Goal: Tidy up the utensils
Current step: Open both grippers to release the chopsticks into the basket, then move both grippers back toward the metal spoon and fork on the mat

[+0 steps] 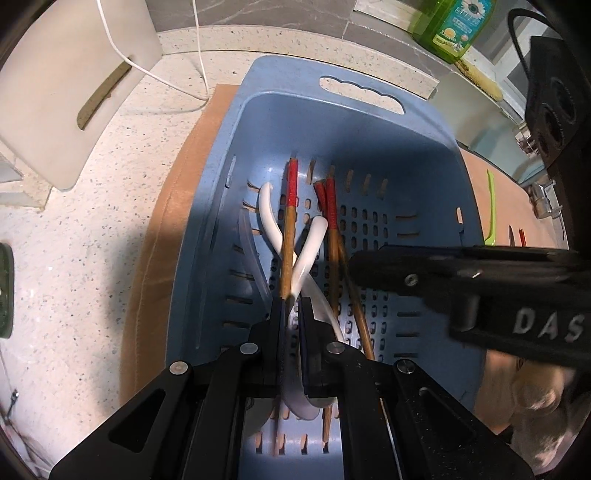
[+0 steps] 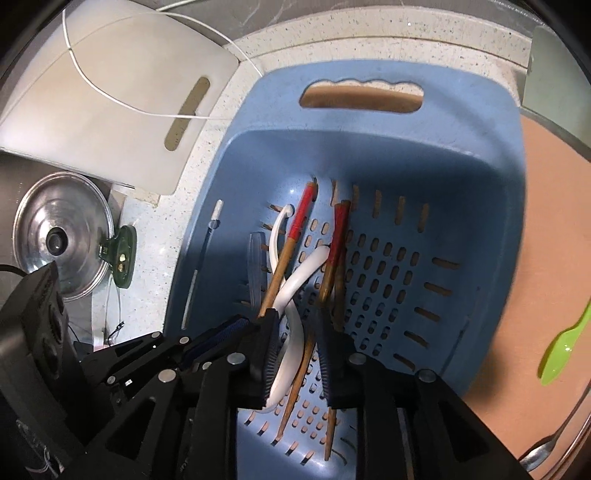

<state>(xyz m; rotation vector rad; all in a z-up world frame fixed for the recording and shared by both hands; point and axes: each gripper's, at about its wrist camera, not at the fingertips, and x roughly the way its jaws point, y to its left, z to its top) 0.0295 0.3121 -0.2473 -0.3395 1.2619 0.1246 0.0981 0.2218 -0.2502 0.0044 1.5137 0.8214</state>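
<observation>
Left tongs point(image 1: 293, 306): pressed together over the blue basket point(image 1: 424, 155), pinching the lower part of a white spoon point(image 1: 308, 251) whose handle rises past their tips; whether the red-tipped chopstick point(image 1: 288, 229) beside the left finger is also caught cannot be told. Right tongs point(image 2: 299, 332): spread a little, pointing down into the same basket, with the curved white spoon point(image 2: 291, 332) and a brown chopstick shaft point(image 2: 301, 369) lying in the gap; no pad is seen pressing on either. Inside the basket, on its slotted floor, lie two white spoons crossed over each other, one chopstick with a red end on their left, and a pair of red-ended chopsticks point(image 1: 332, 229) on their right, all pointing toward the basket's far wall. A clear plastic piece point(image 2: 255, 266) lies against the basket's left wall; what it is cannot be told. The basket stands on a tan mat point(image 1: 177, 206) on the speckled table point(image 1: 92, 229). Right of the basket, on the mat, lies a green spoon point(image 2: 563, 343). Left of the basket and beyond it rests a white cutting board point(image 2: 122, 96) with a thin white cord point(image 2: 110, 98) across it; nearer on that side are a metal pot lid point(image 2: 61, 236) and a small green clip point(image 2: 123, 256). Beyond the basket's far right corner stands a green bottle point(image 1: 450, 26).
</observation>
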